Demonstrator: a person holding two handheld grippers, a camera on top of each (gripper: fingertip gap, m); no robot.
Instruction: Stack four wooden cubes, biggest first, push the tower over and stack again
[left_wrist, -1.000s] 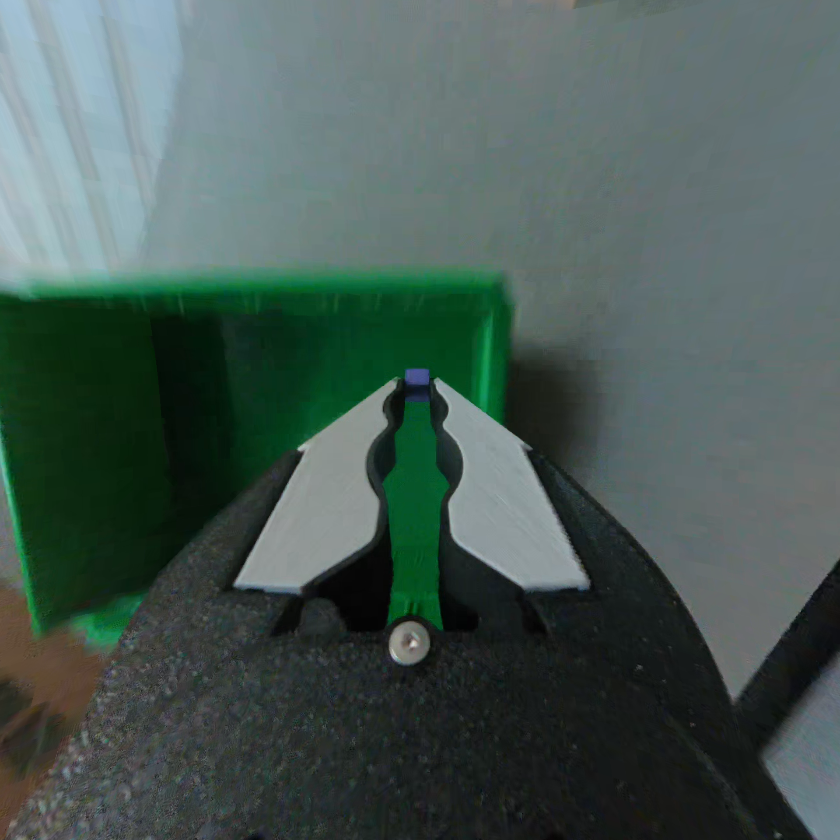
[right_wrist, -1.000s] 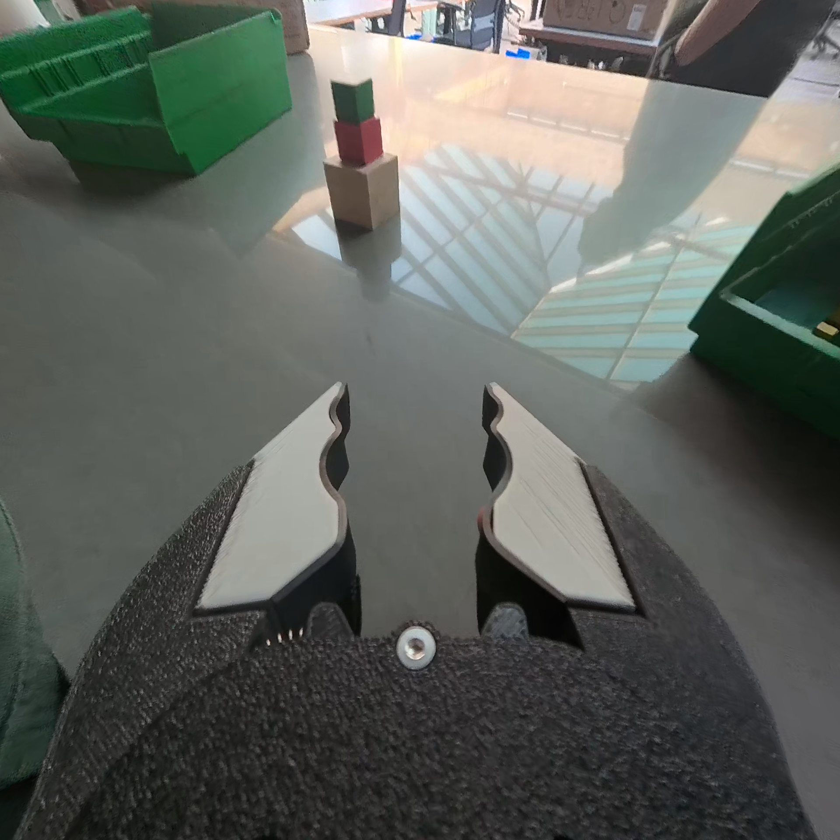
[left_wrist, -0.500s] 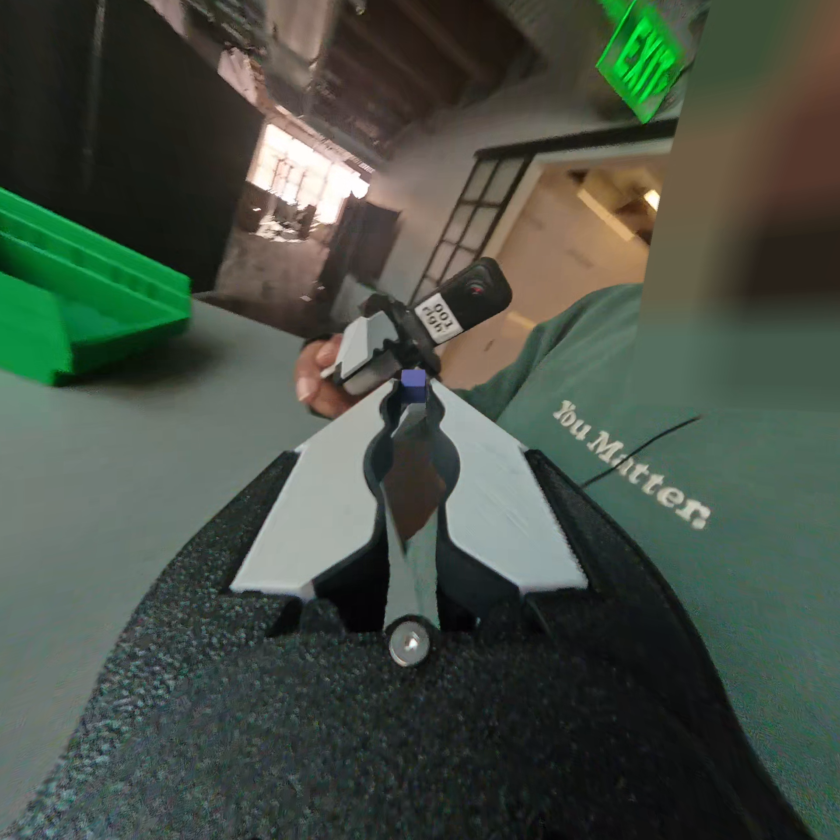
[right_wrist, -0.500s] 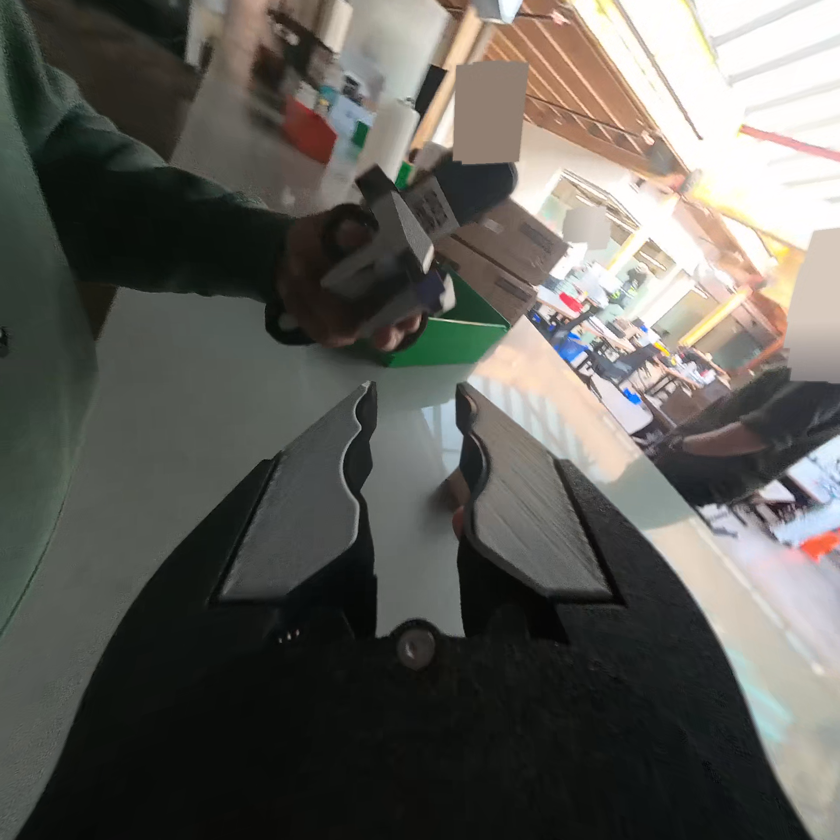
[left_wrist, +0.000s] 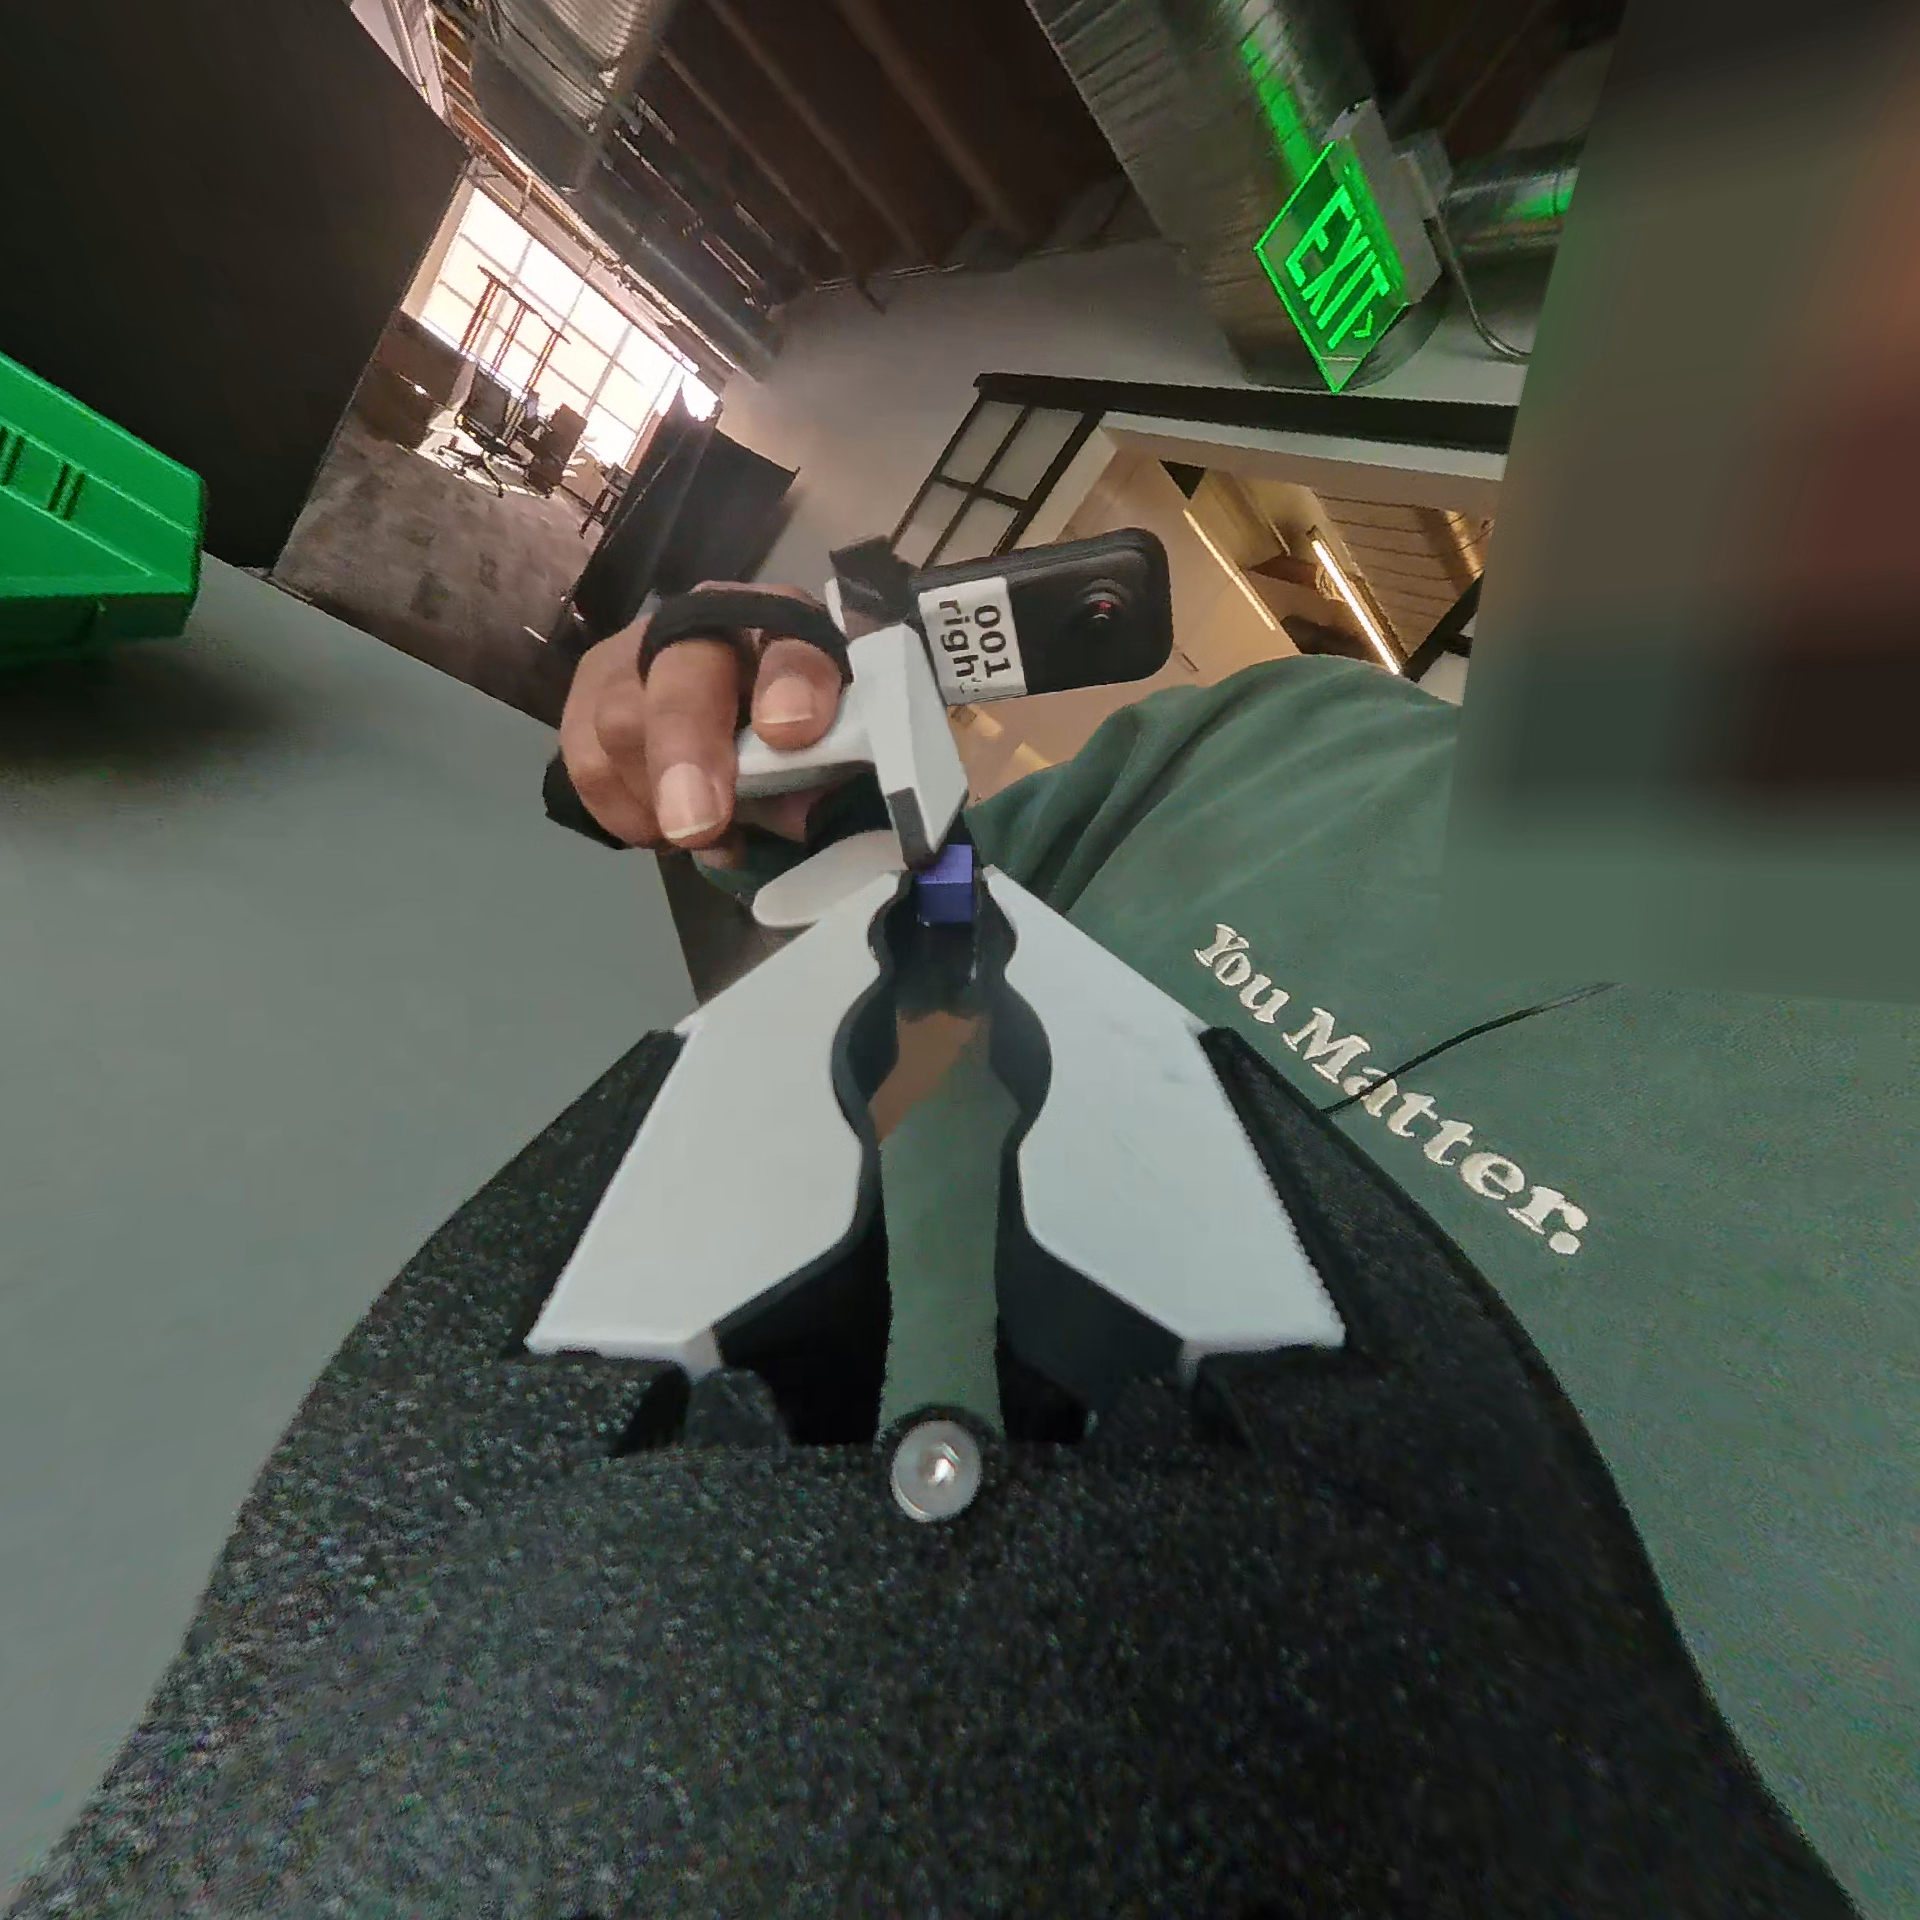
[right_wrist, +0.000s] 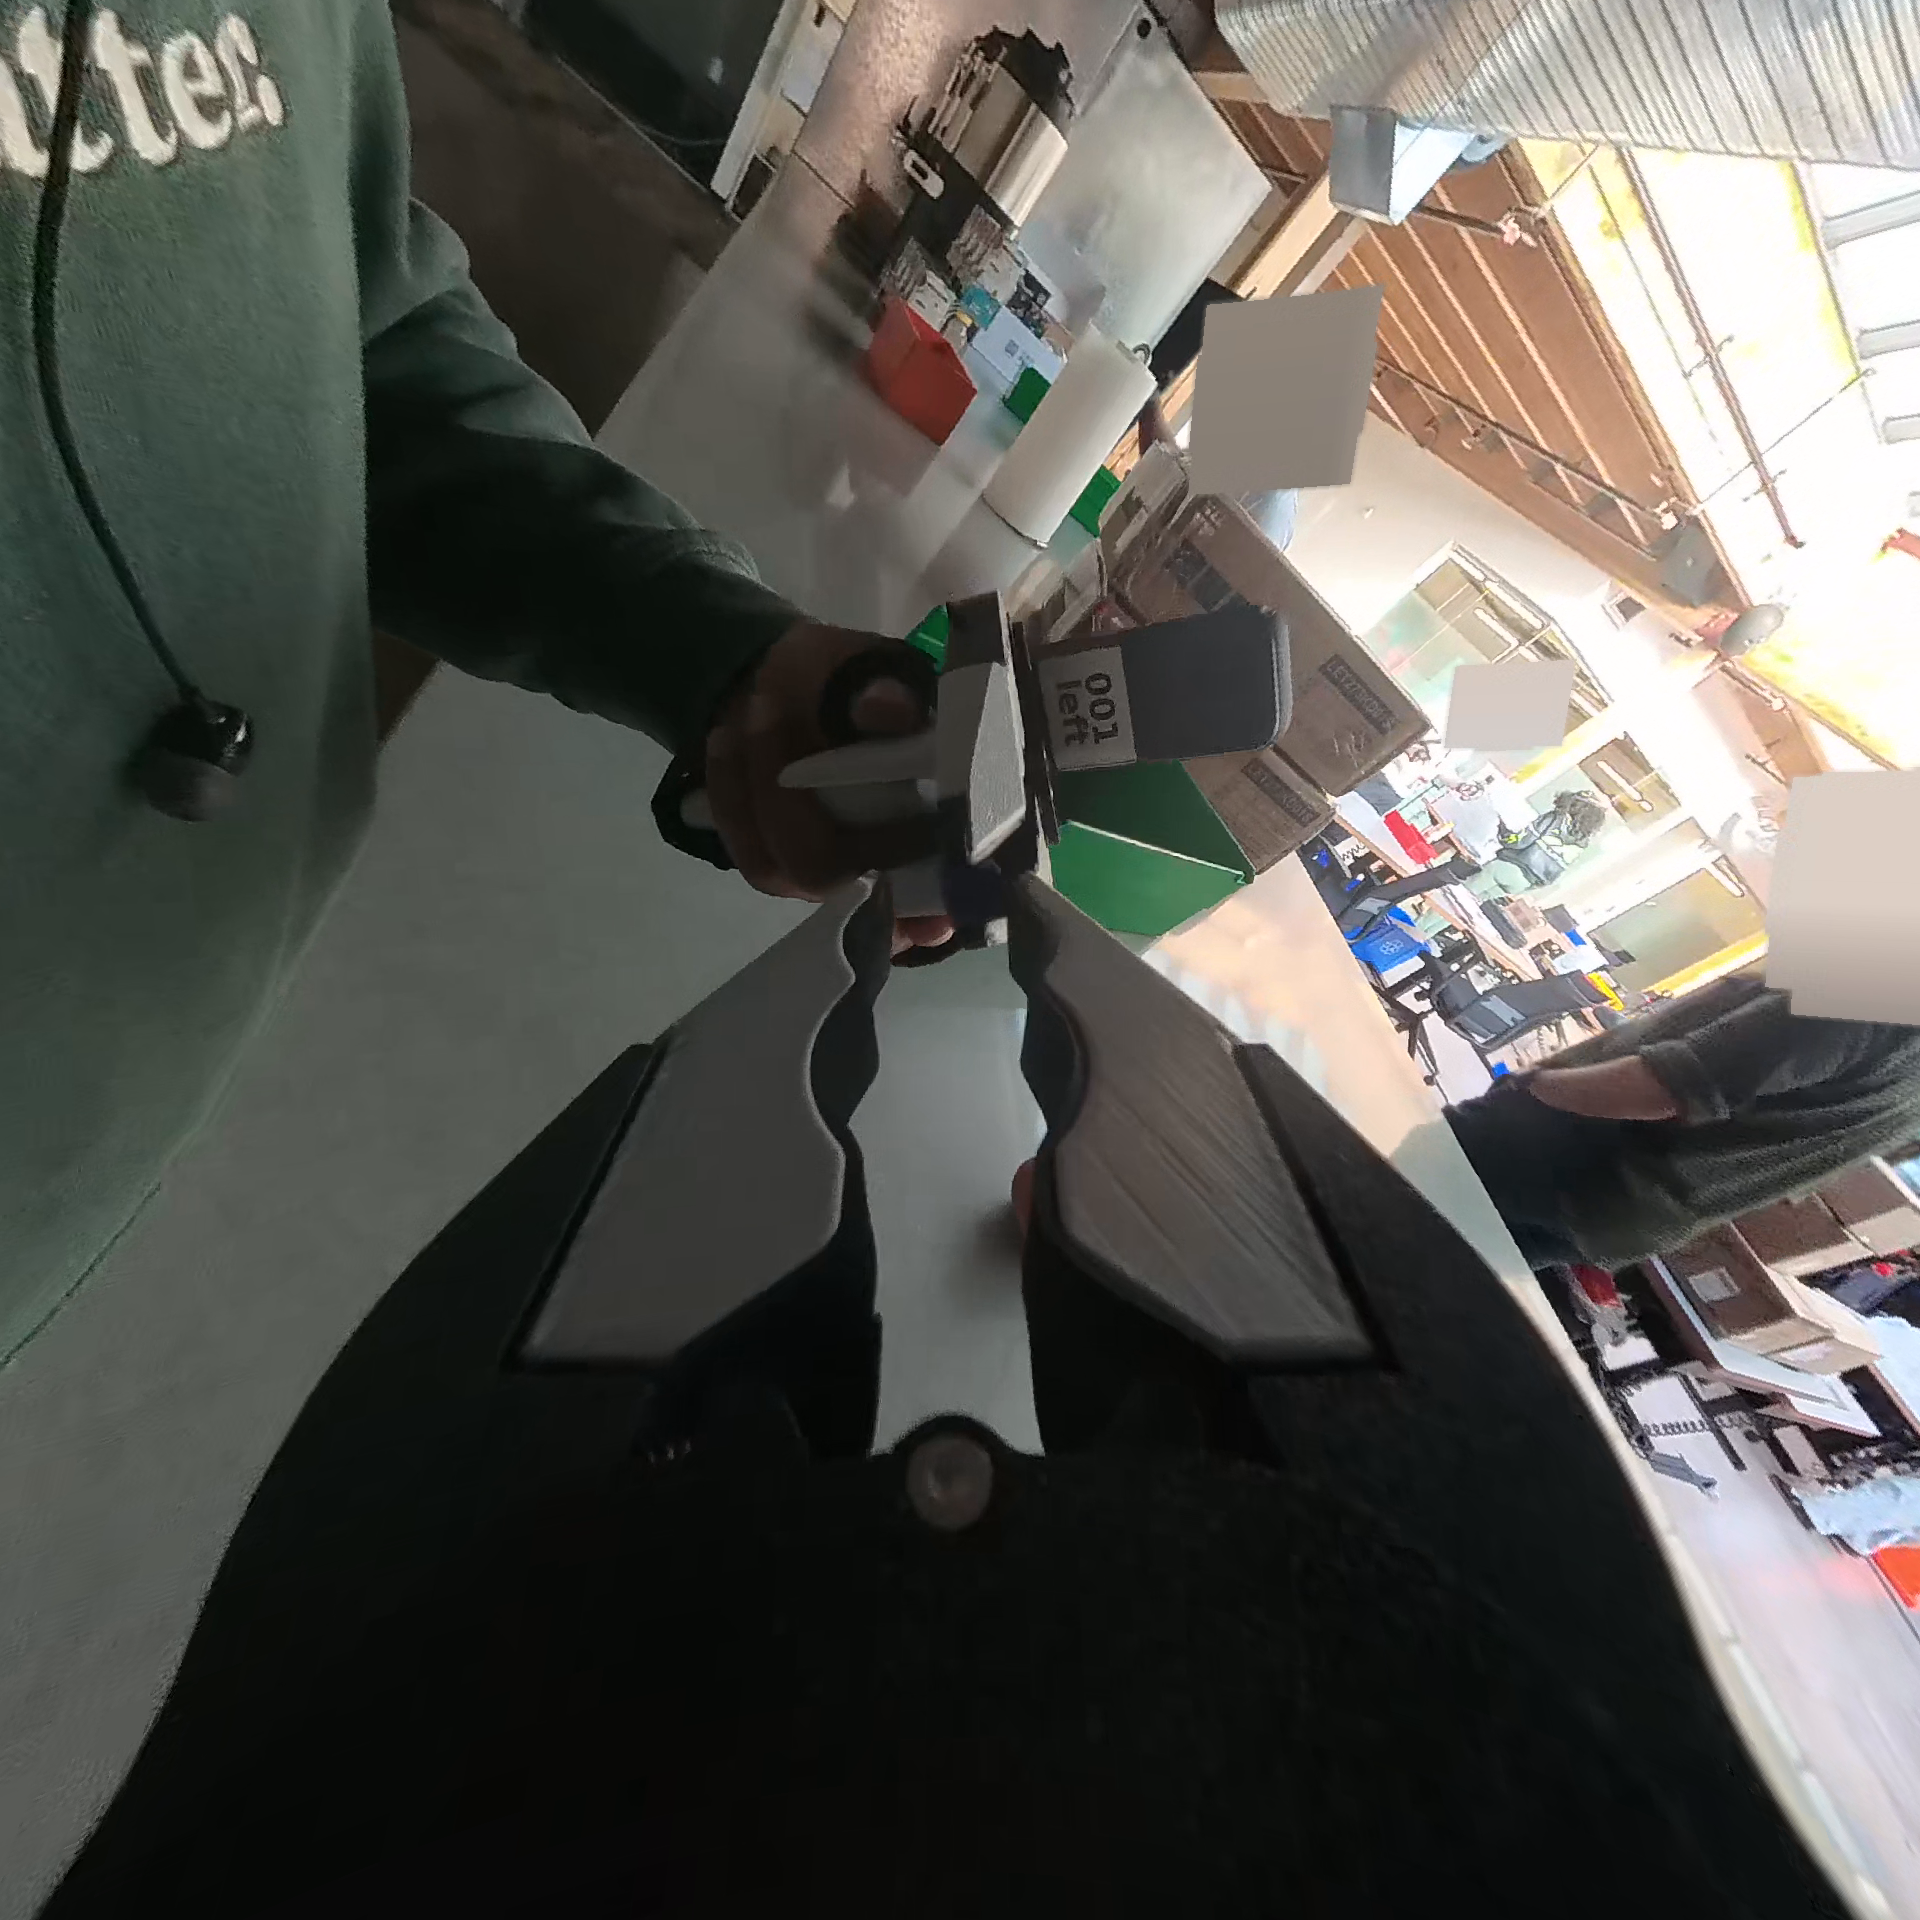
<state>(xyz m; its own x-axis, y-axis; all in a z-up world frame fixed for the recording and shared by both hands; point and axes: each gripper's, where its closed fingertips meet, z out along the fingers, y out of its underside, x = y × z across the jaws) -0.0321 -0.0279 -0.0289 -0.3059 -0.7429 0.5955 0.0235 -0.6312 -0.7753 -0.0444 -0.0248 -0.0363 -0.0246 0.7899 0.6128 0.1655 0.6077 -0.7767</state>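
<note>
Two hand-held claws faced each other above a grey desk (left_wrist: 260, 987). The left claw (left_wrist: 943, 902) was pinched nearly closed on a small blue cube (left_wrist: 943, 896), held only at the very fingertips. The right claw (right_wrist: 951, 920) stood partly open and empty, its tips on either side of the cube's end of the left claw. In the left wrist view the right claw's tip almost touched the cube; I could not tell whether it did.

A green bin (left_wrist: 83, 540) sat well apart at the left edge. A person in a green hoodie (left_wrist: 1558, 1247) held both tools.

The likely risk was the cube slipping out. The hold was shallow, so a nudge from the other claw, or releasing too early, could drop it onto the desk.
</note>
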